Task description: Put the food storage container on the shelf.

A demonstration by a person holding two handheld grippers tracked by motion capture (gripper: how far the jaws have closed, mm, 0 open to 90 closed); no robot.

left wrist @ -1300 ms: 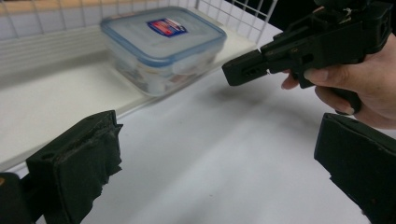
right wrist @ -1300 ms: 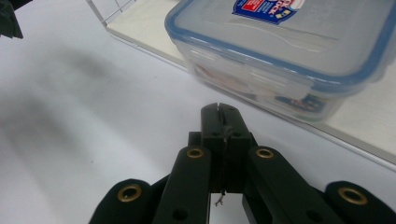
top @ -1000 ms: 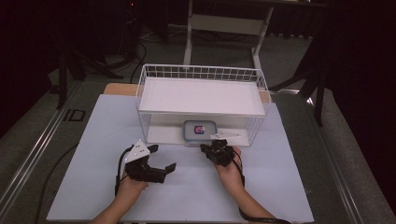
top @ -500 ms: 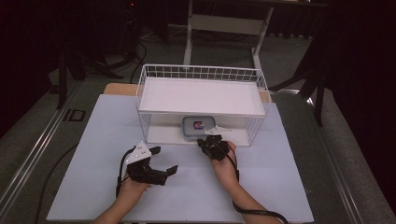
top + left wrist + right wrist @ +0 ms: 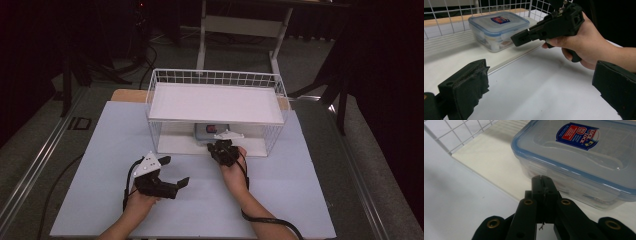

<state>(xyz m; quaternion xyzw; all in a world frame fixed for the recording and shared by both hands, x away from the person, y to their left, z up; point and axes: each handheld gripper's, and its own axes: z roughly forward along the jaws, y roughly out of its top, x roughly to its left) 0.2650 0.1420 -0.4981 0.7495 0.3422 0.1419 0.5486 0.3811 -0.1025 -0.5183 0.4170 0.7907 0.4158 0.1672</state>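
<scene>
1. Clear plastic box (image 5: 584, 157) with a blue-rimmed lid sits on the lower shelf of the white wire rack (image 5: 216, 102), toward the middle of the shelf and close to its front edge.
2. Over the last second the right gripper (image 5: 223, 149) has moved toward 12 o'clock, from the open table (image 5: 300, 190) up to the shelf's front edge. Its tips now sit just short of the box's near wall.
3. Its jaws are pressed together with nothing between them, as the right gripper view shows. Judged from that, the reach is nearly done, but the jaws would have to spread before any grasp; a nudge with the closed tips is also possible.
4. The left gripper (image 5: 167, 172) has stayed at about 8 o'clock from the rack, its jaws spread wide and empty, well apart from the box.
5. From above, the rack's top shelf hides most of the box; only a red and grey patch shows beneath it.
6. Contents of the box are blurred behind its walls and cannot be made out.
7. Whether the closed tips already touch the box cannot be told; a thin gap seems to remain.
</scene>
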